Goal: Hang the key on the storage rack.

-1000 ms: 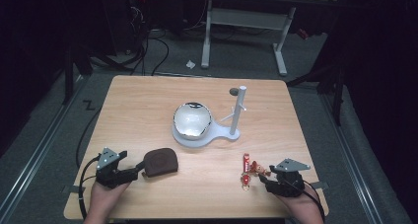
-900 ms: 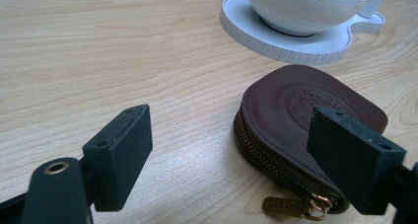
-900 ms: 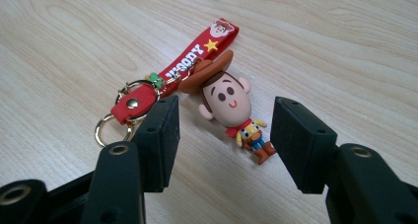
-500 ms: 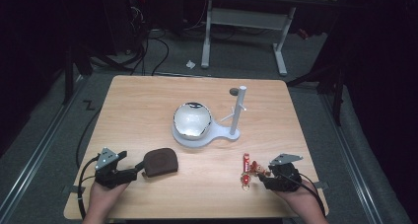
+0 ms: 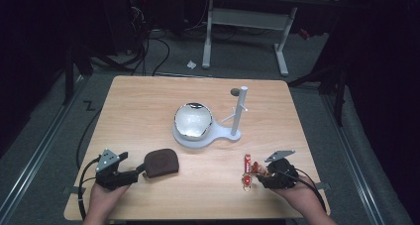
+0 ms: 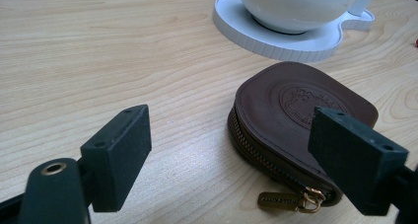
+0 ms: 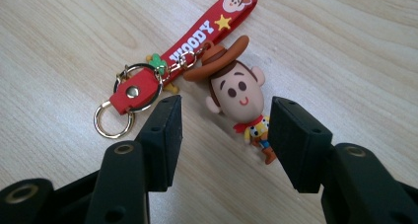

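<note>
A brown leather zip pouch (image 5: 161,162) (image 6: 296,110) lies near the table's front left. My left gripper (image 5: 140,171) (image 6: 229,140) stands open at its zipper edge, one jaw over the lid and neither pad touching it. At the front right lies a cowboy-figure keychain (image 5: 251,169) with a red strap (image 7: 197,36), a gold ring (image 7: 109,125) and a small figure (image 7: 239,93). My right gripper (image 5: 259,174) (image 7: 226,118) is open around the figure's lower body. Its jaws have just been closing, and the left pad is still apart from the figure.
A white stand (image 5: 218,136) in the middle of the table holds a shiny bowl (image 5: 193,120) and an upright post (image 5: 239,108). A small dark disc (image 5: 234,91) lies behind the post. The table's front edge runs just under both hands.
My right gripper has crept left toward the keychain, and its jaws have narrowed around the figure. The left gripper and the pouch have not moved.
</note>
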Motion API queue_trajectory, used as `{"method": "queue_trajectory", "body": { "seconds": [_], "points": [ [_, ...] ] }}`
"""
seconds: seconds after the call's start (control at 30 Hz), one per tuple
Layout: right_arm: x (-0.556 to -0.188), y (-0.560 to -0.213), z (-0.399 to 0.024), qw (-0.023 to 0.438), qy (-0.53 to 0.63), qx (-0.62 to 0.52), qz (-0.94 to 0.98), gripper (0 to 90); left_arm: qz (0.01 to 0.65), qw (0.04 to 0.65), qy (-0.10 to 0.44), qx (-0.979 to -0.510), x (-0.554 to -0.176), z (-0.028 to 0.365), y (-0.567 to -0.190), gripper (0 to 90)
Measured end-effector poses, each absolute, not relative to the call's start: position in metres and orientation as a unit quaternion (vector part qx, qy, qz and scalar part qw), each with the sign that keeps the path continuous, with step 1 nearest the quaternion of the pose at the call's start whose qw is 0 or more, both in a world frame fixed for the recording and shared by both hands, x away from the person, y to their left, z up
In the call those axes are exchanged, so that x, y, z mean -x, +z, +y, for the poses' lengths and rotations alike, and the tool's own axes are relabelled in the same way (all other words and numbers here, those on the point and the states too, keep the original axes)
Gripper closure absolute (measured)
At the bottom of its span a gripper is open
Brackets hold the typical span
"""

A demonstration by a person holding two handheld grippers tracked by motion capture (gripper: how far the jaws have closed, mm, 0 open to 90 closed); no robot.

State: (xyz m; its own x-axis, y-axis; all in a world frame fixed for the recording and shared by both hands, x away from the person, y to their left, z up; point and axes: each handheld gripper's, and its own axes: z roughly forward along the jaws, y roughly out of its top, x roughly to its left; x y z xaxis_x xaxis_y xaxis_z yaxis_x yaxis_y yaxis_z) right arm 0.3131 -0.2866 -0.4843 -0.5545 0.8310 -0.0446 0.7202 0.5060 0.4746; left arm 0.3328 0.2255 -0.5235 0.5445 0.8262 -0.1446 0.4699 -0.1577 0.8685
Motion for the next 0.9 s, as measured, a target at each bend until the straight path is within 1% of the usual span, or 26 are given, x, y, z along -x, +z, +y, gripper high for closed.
{"method": "queue_trajectory", "body": {
  "seconds": [0.2,0.33,0.63,0.73,0.9],
  "points": [
    [-0.318,-0.479,-0.278,0.128,0.193,-0.445,0.865,49.2,0.441,0.485,0.180,-0.733,-0.336,0.226,-0.524,17.0],
    [-0.320,-0.479,-0.273,0.122,0.186,-0.440,0.870,49.9,0.440,0.479,0.185,-0.737,-0.337,0.225,-0.525,16.9],
    [-0.329,-0.482,-0.274,0.110,0.165,-0.439,0.876,50.6,0.444,0.483,0.188,-0.731,-0.336,0.230,-0.523,16.9],
    [-0.331,-0.479,-0.278,0.118,0.164,-0.433,0.879,51.2,0.448,0.482,0.184,-0.730,-0.336,0.231,-0.525,16.9],
    [-0.339,-0.482,-0.284,0.093,0.160,-0.444,0.877,53.4,0.452,0.486,0.185,-0.725,-0.333,0.234,-0.524,16.9]
  ]
}}
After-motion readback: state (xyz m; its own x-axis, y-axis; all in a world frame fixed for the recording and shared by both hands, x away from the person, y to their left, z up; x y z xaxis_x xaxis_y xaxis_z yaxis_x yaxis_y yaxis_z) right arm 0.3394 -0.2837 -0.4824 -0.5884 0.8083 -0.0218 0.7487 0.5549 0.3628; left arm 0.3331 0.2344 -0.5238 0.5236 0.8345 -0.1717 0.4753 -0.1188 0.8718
